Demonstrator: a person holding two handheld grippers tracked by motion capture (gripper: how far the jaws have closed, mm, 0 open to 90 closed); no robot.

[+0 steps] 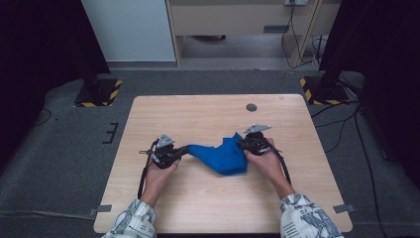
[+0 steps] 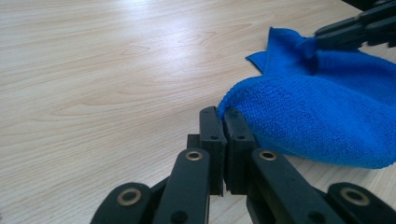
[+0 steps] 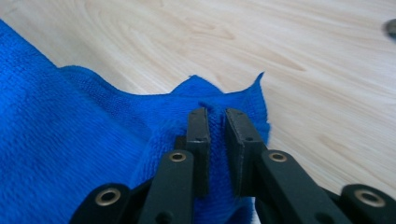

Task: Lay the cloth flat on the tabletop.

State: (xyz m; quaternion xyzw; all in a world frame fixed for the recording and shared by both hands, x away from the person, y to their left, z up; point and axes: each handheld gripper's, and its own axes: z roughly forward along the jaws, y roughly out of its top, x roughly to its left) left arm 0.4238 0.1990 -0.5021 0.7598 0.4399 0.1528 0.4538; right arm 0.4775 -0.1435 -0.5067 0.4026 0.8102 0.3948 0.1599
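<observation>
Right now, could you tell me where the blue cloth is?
High view: the blue cloth lies mid-table, pinched between left gripper and right gripper.

The blue terry cloth [image 3: 70, 154] runs off the right gripper view's left edge; a small dark round spot [image 3: 391, 28] on the pale wooden worktop [image 3: 303, 70] is cut by the right edge.

- A light wooden table [image 1: 198, 119] is standing on grey carpet, its grain running across the top and its surface catching a pale sheen in the left gripper view.
- A blue cloth [image 1: 223, 154] is lying near the middle of the table, bunched and folded, with its lower part resting on the wood and both ends lifting off it.
- A small dark round spot [image 1: 251, 107] is sitting flush in the tabletop towards the far edge, well apart from the cloth.
- Grey tape tabs [image 1: 101, 208] are sticking out at the near corners.
</observation>
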